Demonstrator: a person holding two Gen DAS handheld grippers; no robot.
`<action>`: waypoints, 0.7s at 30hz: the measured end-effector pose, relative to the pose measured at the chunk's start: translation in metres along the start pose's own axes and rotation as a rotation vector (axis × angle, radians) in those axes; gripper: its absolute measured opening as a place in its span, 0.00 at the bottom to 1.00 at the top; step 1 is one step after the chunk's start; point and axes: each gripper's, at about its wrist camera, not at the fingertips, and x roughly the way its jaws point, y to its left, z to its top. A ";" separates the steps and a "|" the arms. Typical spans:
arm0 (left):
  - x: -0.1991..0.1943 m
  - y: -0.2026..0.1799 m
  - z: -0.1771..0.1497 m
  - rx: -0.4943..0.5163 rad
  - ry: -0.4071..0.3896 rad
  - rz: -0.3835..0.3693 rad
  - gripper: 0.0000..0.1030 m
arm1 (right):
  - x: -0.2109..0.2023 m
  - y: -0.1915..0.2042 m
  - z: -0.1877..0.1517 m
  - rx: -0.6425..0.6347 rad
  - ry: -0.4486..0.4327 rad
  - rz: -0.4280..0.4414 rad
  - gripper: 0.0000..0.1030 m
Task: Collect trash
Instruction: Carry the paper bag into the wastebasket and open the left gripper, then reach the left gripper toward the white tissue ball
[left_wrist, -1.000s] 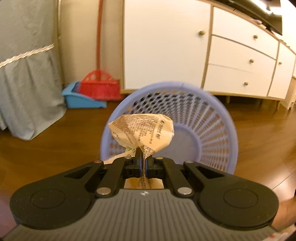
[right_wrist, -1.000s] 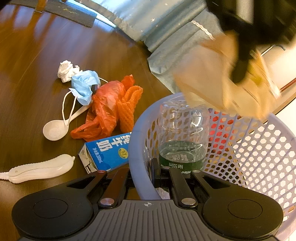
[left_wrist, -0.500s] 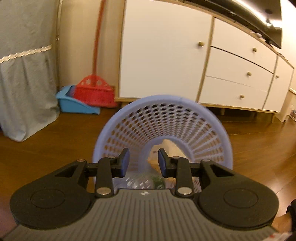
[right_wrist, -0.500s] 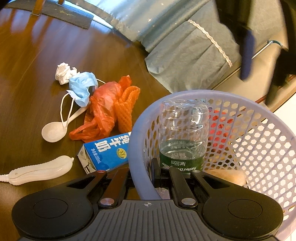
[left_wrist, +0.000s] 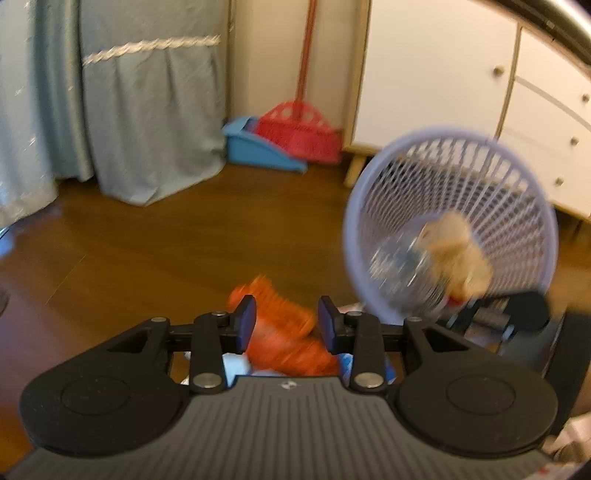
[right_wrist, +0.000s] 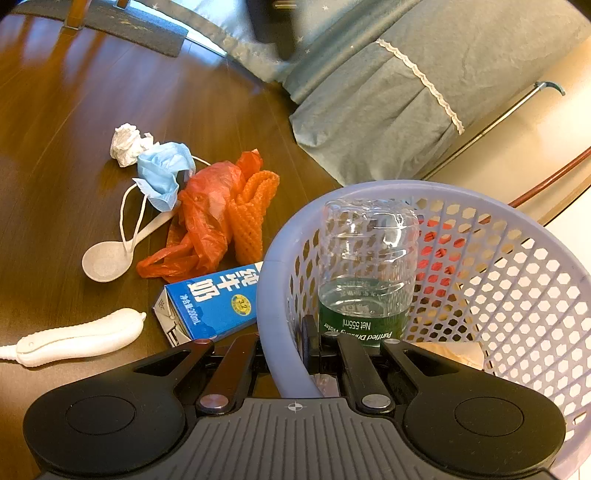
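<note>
Trash lies in two places: some inside the lavender basket (right_wrist: 480, 280) at the right of the right wrist view, and some on the brown wooden floor (right_wrist: 55, 110) at the centre left of that view. The basket is the largest thing; its rim (right_wrist: 273, 332) passes between the two fingers of the right gripper (right_wrist: 284, 354), which are pressed together on it, one outside the wall and one inside. In the basket a clear water bottle (right_wrist: 369, 266) with a green label stands just beyond that gripper, and a tan crumpled paper (right_wrist: 450, 352) lies on the bottom at the lower right.

In the left wrist view, which is blurred, the left gripper (left_wrist: 287, 326) is at the lower centre with its fingers spread apart and nothing between them; beyond the gap an orange plastic bag (left_wrist: 280, 332) is seen.

On the floor, in the right wrist view, the orange bag (right_wrist: 207, 218) lies in the middle, and just beside it an orange foam net (right_wrist: 253, 214). Below them lies a blue milk carton (right_wrist: 214, 302), touching the basket wall. At the lower left is a white ribbed object (right_wrist: 85, 336). A white spoon (right_wrist: 107, 258), a blue face mask (right_wrist: 162, 173) and a crumpled white tissue (right_wrist: 127, 144) follow toward the upper left.
</note>
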 end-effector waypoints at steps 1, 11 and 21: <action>0.000 0.004 -0.007 -0.006 0.015 0.009 0.30 | 0.000 0.000 0.000 -0.002 0.000 0.001 0.02; 0.004 0.026 -0.064 -0.055 0.112 0.083 0.31 | -0.001 0.002 -0.002 -0.014 0.002 0.004 0.02; 0.025 0.041 -0.075 -0.040 0.133 0.150 0.39 | -0.002 0.001 -0.002 -0.021 0.000 0.005 0.02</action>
